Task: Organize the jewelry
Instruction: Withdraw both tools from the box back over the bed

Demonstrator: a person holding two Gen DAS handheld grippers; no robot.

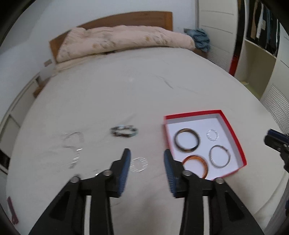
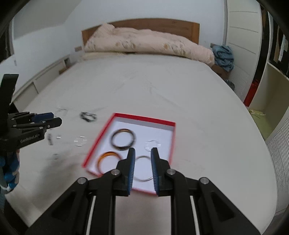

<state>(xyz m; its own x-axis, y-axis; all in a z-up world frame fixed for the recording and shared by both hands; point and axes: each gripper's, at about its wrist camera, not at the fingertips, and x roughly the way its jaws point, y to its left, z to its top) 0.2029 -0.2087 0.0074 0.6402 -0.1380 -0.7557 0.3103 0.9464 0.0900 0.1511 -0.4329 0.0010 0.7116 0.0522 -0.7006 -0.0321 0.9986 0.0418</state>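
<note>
A red-rimmed box [image 1: 193, 113] with a white floor lies on the bed. It holds a dark bangle [image 1: 187, 140], an orange bangle [image 1: 196, 163], a silver hoop [image 1: 219, 156] and a small clear bracelet [image 1: 213, 134]. My left gripper [image 1: 146, 153] hangs open and empty above the sheet, left of the box. Under its gap lies a clear bead bracelet [image 1: 138, 164]. Farther off lie a dark bead bracelet [image 1: 124, 131] and a thin silver chain [image 1: 73, 150]. My right gripper [image 2: 143, 151] hovers over the box [image 2: 144, 118], jaws slightly apart, nothing between them, the silver hoop [image 2: 142, 168] below.
A pink duvet [image 1: 126, 39] is bunched against the wooden headboard [image 1: 153, 17] at the far end. A blue cloth [image 2: 223, 57] lies at the bed's far right corner. Open shelves [image 2: 271, 94] stand along the right side. A small purple object [image 1: 12, 209] sits at the bed's near left edge.
</note>
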